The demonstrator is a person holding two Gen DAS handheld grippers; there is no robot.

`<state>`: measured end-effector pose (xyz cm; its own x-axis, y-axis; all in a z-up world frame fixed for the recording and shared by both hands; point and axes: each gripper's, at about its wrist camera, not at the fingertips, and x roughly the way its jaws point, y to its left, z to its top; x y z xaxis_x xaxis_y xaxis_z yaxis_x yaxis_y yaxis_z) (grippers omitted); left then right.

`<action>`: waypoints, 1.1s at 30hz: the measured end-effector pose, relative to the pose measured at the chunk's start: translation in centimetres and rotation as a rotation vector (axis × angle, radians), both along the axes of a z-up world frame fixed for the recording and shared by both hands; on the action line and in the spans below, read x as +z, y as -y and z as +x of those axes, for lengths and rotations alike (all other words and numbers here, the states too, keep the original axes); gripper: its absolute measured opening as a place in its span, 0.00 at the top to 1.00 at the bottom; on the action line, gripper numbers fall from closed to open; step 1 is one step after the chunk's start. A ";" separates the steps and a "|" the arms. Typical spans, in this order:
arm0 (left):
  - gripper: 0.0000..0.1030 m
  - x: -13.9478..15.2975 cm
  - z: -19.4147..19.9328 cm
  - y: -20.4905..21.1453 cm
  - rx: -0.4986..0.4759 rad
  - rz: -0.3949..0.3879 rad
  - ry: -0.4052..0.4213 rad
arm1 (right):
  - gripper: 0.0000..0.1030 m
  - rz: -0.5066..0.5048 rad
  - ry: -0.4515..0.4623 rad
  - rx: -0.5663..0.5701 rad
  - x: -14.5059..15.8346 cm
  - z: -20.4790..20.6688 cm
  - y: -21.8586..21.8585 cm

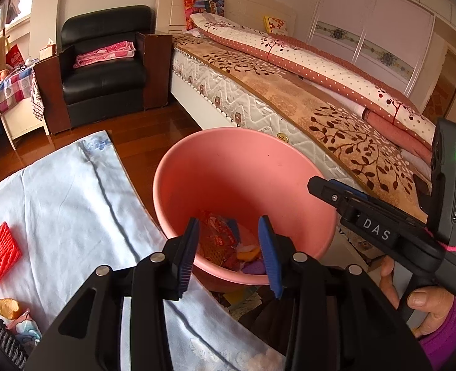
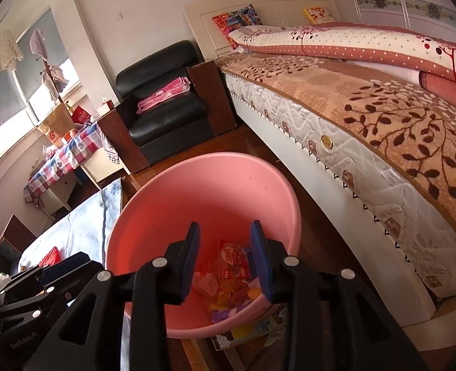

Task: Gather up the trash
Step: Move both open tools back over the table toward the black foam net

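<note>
Left wrist view: showed left gripper [image 1: 229, 244] and right gripper [image 2: 225, 253] over the pink bin [image 1: 289, 160], fingers apart, empty. Judged red foam [image 1: 1, 255] at cloth's [image 1: 67, 191] left edge next, left of the fingers, nearer the left gripper.

Right gripper [image 2: 226, 258] parted, empty, above pink bin [image 2: 154, 213]; wrappers [image 2: 231, 275] inside; bed [image 2: 382, 142] beside.

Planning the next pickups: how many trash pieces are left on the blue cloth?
3 visible: red foam pad, orange chunk, crumpled wrapper, all at its left edge; others may be out of frame.
</note>
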<state>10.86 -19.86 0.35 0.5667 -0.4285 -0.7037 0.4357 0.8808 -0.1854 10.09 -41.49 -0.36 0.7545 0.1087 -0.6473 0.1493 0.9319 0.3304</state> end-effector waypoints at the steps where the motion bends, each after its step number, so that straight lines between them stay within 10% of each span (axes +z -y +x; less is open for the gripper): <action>1: 0.61 0.1 0.0 -0.1 0.002 -0.003 0.001 | 0.67 0.000 0.001 0.002 0.1 0.0 -0.1; 33: 0.61 2.9 -4.8 -9.1 0.180 -0.020 0.090 | 0.67 -0.017 0.063 0.189 3.6 -4.0 -8.5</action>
